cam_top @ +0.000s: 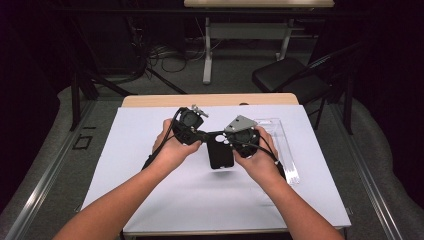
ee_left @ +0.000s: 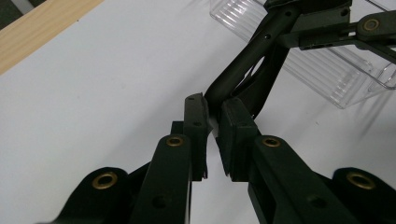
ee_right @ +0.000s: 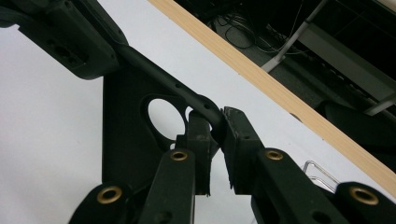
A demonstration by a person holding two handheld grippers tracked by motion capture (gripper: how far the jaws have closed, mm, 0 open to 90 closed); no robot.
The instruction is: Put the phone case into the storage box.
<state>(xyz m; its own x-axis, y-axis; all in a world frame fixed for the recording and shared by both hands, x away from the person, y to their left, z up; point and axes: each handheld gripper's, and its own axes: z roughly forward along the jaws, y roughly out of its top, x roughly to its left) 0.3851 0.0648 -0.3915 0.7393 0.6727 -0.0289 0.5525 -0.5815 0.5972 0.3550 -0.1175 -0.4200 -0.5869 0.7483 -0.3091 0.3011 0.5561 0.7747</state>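
A black phone case (cam_top: pixel 220 155) hangs above the white table sheet (cam_top: pixel 150 150), held by its top rim between both grippers. My left gripper (cam_top: pixel 206 133) is shut on the left end of that rim, and my right gripper (cam_top: pixel 226 136) is shut on the right end. In the left gripper view my jaws (ee_left: pixel 212 105) pinch the thin rim (ee_left: pixel 243 60), which runs up to the other gripper (ee_left: pixel 327 23). In the right gripper view my jaws (ee_right: pixel 215 119) clamp the rim beside the case's camera cutout (ee_right: pixel 126 121), with the left gripper (ee_right: pixel 70 42) beyond.
A clear plastic tray (cam_top: pixel 281 145) (ee_left: pixel 327 70) lies on the sheet at the right. A bent wire piece (ee_right: pixel 320 172) rests near the wooden table edge (ee_right: pixel 280 95). A black chair (cam_top: pixel 290 75) and another table's legs stand behind.
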